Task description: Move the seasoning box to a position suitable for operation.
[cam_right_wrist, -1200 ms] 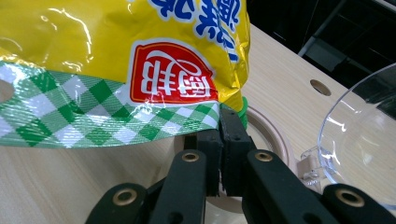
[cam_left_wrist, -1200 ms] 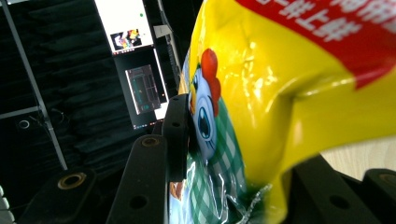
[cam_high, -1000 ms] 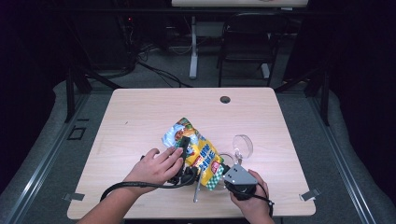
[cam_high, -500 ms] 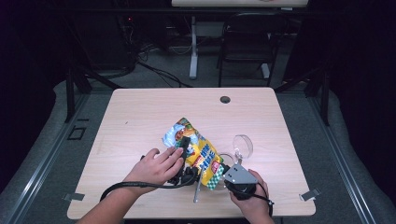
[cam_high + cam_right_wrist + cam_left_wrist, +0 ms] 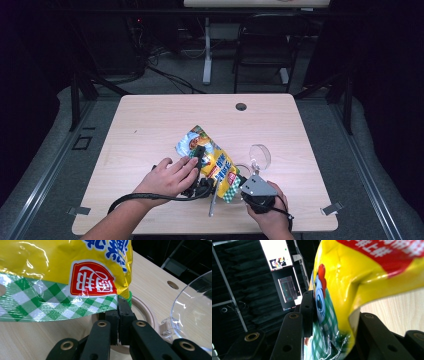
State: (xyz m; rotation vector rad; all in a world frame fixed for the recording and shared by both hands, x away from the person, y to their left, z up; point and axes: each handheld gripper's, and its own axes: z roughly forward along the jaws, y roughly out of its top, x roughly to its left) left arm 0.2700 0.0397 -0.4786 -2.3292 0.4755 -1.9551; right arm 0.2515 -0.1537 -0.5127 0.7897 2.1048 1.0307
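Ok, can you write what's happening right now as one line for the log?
left gripper: shut on snack bag | right gripper: shut on the bag's corner | clear lid beside | wooden table

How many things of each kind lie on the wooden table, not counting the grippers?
Yellow foil snack bag with green checked edge: 1
Clear glass cup lying on its side: 1
Round pale wooden coaster: 1
Thin grey stick: 1
Total: 4
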